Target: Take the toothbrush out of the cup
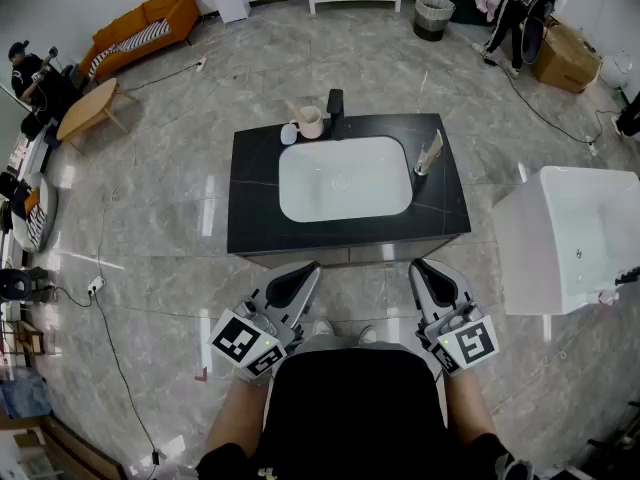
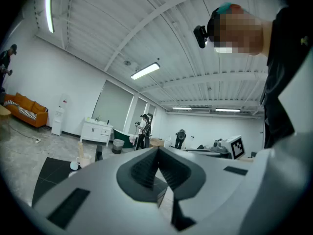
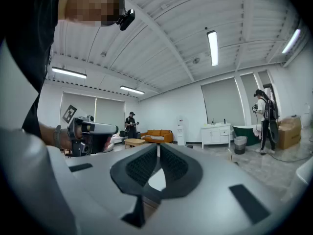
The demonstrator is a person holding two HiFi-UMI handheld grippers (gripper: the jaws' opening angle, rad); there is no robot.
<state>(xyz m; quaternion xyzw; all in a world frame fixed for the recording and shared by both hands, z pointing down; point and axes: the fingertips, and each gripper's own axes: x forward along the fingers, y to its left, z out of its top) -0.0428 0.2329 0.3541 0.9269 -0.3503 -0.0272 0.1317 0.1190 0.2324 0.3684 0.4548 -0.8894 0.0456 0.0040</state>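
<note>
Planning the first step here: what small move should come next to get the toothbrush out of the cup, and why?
Probably reach the left gripper forward toward the cup, opening its jaws on the way. It and the right gripper are shut, empty and short of the counter; the cup, toothbrush in it, stands at its back left beside the faucet.

Pale cup [image 1: 311, 123] at the counter's back edge — toothbrush [image 1: 296, 110] standing inside, tilted
</note>
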